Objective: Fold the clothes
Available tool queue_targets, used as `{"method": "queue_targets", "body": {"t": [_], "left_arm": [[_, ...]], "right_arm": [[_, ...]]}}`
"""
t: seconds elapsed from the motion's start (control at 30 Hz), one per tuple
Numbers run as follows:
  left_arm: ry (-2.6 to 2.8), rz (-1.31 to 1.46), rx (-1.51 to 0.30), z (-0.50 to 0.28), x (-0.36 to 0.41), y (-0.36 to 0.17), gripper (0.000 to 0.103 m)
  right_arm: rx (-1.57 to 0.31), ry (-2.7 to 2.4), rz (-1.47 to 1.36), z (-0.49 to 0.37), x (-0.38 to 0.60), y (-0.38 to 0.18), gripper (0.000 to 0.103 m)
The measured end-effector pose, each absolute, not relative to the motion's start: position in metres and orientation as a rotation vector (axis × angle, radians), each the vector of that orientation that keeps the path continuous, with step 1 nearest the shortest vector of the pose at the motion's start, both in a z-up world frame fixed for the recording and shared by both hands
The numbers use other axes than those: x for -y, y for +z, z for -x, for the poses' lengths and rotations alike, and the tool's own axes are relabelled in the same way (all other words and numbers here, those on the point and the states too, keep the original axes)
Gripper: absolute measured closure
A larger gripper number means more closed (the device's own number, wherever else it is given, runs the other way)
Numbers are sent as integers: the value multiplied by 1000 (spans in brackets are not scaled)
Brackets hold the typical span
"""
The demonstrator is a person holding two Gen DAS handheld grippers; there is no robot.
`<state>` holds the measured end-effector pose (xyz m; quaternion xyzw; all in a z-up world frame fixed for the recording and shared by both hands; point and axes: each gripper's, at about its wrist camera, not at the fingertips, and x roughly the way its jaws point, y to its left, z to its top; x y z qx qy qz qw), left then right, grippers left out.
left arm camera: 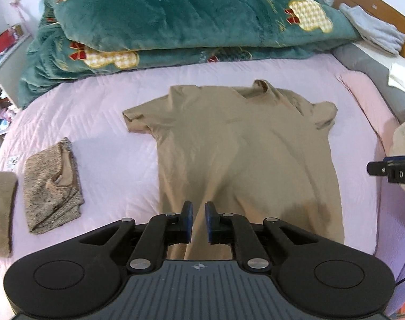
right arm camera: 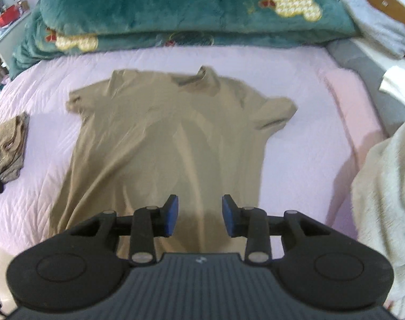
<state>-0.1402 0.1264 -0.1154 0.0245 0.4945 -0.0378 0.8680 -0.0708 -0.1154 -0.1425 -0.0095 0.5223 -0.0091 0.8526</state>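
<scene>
Tan shirt (left arm camera: 237, 146) lies flat mid-bed (left arm camera: 96, 138), not folded yet. One brown top (left arm camera: 52, 184) sits folded near our left edge. Our left gripper (left arm camera: 198, 220) fingers are slightly apart, right gripper (right arm camera: 199, 216) wide apart, both holding nothing.

The tan T-shirt (left arm camera: 242, 146) is looking like soft matt cloth; the far green blanket (left arm camera: 175, 18) is showing plush fleece; the bed (left arm camera: 109, 122) cover is appearing quilted.

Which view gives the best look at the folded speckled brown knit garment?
Left wrist view: the folded speckled brown knit garment lies whole and sharp on the pink quilted bedspread. The right wrist view shows it blurred, cut off at the left edge.
</scene>
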Motion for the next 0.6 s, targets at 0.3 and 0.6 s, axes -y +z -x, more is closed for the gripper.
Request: {"method": "queue_targets", "body": {"t": [0.3, 0.6], "left_arm": [[-30, -44, -1035, 153, -107, -84, 87], [1, -15, -1047, 154, -87, -75, 80]], "right_arm": [[-1030, -67, 40, 69, 135, -116, 67], [-1014, -39, -16, 74, 149, -101, 53]]}}
